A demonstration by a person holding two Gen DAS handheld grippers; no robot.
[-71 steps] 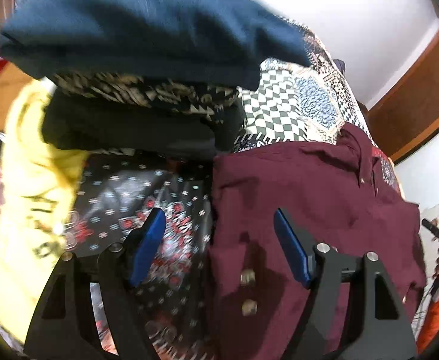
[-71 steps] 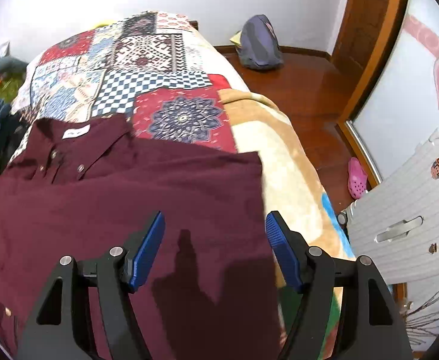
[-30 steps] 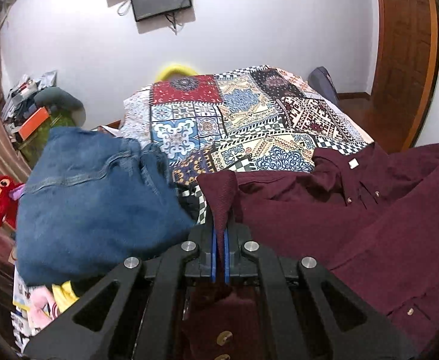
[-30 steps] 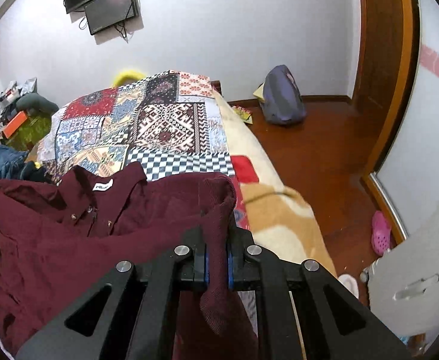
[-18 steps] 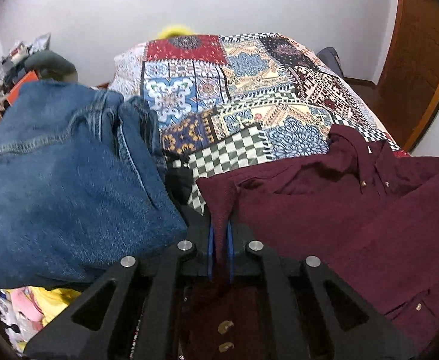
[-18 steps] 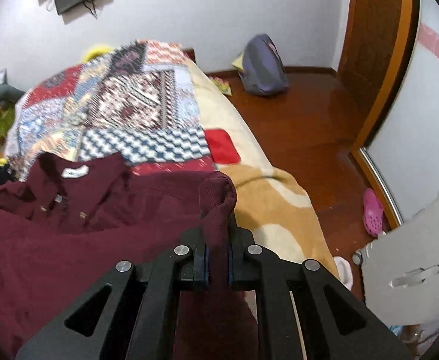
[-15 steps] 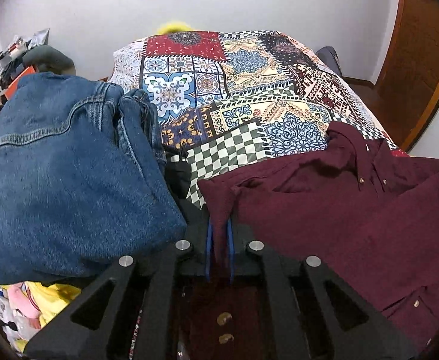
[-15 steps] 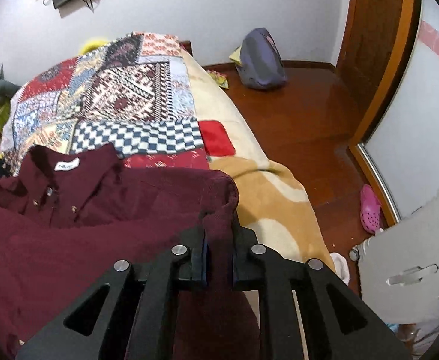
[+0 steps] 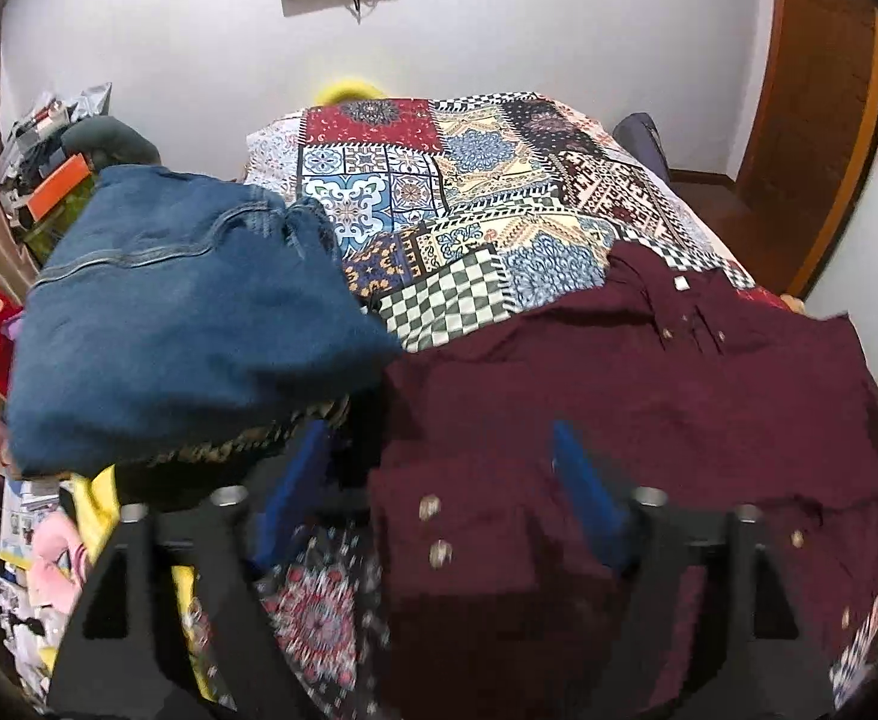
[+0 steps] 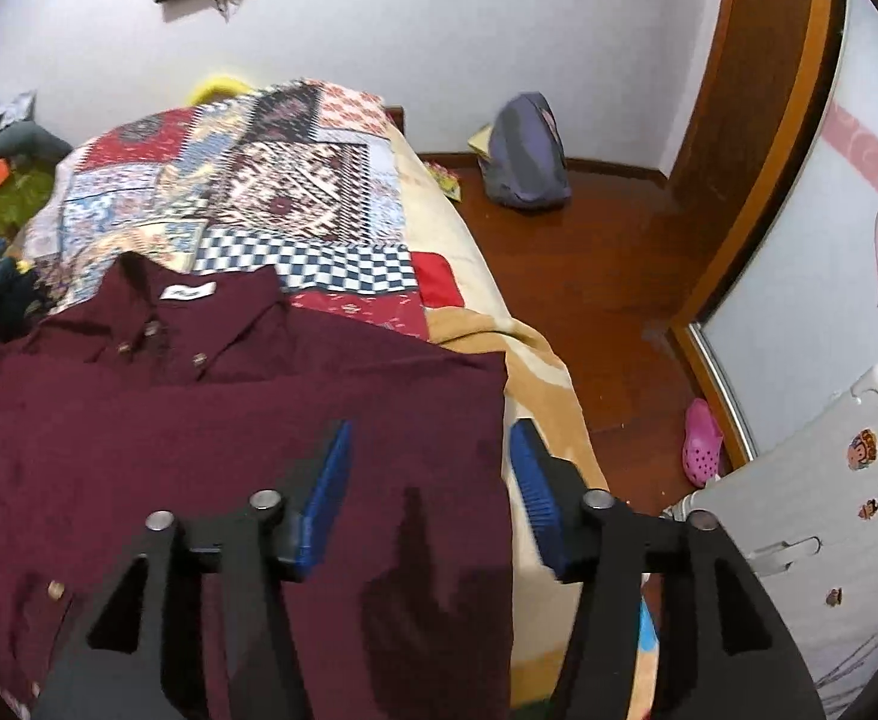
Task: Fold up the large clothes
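A: The left gripper (image 9: 439, 492) has just been opened wide, the right gripper (image 10: 432, 480) about halfway; nothing is pinched, though the maroon shirt (image 10: 228, 420) lies under both.

B: The shirt is spread on the patchwork bedspread (image 9: 469, 180), beside the folded jeans (image 9: 168, 312); soft, light, limp cloth is expected; hems or side seams are best pinched, not the buttons.

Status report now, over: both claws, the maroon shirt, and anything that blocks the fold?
Left claw and right claw open, jaws just opened, nothing gripped. Maroon shirt lying flat on bed. Folded jeans close beside shirt's edge.
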